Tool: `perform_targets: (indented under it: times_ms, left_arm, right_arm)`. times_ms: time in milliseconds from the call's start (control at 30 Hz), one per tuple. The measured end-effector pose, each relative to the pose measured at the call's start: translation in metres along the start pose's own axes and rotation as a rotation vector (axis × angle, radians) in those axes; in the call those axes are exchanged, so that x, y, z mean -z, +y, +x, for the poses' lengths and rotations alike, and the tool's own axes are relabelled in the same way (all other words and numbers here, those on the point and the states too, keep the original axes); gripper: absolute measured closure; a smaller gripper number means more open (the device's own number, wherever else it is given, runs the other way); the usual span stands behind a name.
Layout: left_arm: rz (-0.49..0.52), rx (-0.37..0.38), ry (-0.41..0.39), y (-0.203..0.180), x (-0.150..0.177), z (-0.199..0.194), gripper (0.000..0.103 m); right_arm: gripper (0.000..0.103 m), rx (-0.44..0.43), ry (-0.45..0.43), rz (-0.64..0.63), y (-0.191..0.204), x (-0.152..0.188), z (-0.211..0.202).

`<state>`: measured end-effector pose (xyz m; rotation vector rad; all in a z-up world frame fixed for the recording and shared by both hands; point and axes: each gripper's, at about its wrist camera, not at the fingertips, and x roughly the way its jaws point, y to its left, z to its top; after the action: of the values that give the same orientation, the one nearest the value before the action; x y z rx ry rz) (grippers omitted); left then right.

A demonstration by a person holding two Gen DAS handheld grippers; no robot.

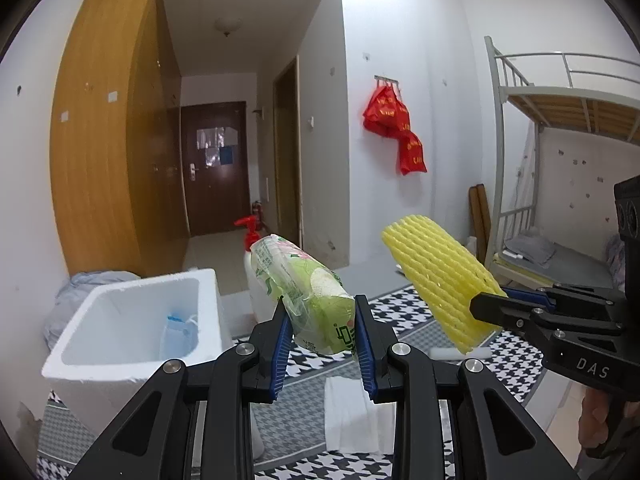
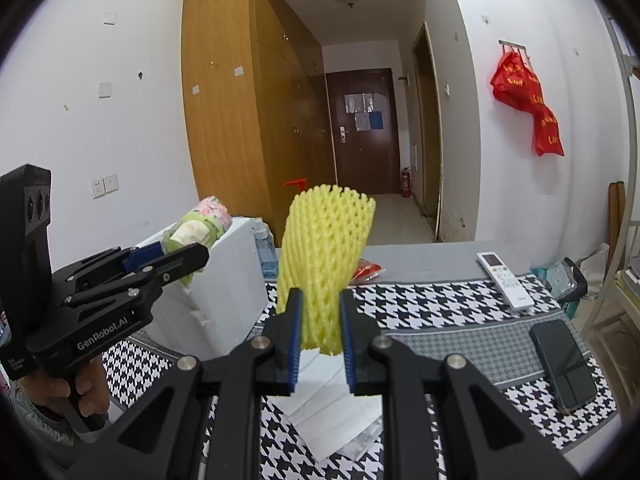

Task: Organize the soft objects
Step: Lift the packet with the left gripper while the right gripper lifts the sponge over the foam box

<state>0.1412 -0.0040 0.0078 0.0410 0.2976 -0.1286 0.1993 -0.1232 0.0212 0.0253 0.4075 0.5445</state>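
My left gripper [image 1: 322, 332] is shut on a green tissue pack [image 1: 304, 288] and holds it above the table, just right of the white foam box [image 1: 132, 320]. The pack also shows in the right wrist view [image 2: 200, 224], with the left gripper [image 2: 180, 256] beside the box [image 2: 224, 280]. My right gripper [image 2: 320, 328] is shut on a yellow foam net sleeve [image 2: 324, 256], held upright in the air. In the left wrist view the sleeve [image 1: 436, 280] sticks up from the right gripper [image 1: 492, 308]. A blue-capped bottle [image 1: 178, 332] lies inside the box.
A houndstooth cloth [image 2: 440, 304] covers the table. White foam sheets [image 2: 332, 396] lie under my grippers. A pump bottle [image 1: 254, 264] stands behind the tissue pack. A remote [image 2: 504, 280], a phone [image 2: 560, 364], a red packet [image 2: 366, 270] and a blue bottle [image 2: 266, 252] sit on the table.
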Motion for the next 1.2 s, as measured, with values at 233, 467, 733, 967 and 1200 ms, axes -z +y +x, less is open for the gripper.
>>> perform_targets:
  times_ms: [233, 467, 733, 967, 1200]
  left_arm:
    - [0.003, -0.023, -0.031, 0.004, -0.01, -0.004, 0.072]
    - [0.004, -0.071, -0.055, 0.014, -0.017, -0.009, 0.072]
    - [-0.004, -0.124, -0.065, 0.031, -0.02, -0.015, 0.072]
    - [-0.025, -0.164, -0.067, 0.045, -0.022, -0.02, 0.072]
    - [-0.035, -0.199, -0.068, 0.053, -0.022, -0.026, 0.072]
  right_arm:
    - [0.082, -0.01, -0.04, -0.022, 0.004, -0.008, -0.005]
    - [0.082, -0.028, -0.063, -0.031, 0.009, -0.016, -0.002]
    - [0.082, -0.065, -0.071, -0.047, 0.021, -0.024, 0.009]
    - [0.082, -0.11, -0.075, -0.075, 0.034, -0.03, 0.016]
    - [0.082, -0.155, -0.072, -0.101, 0.049, -0.033, 0.022]
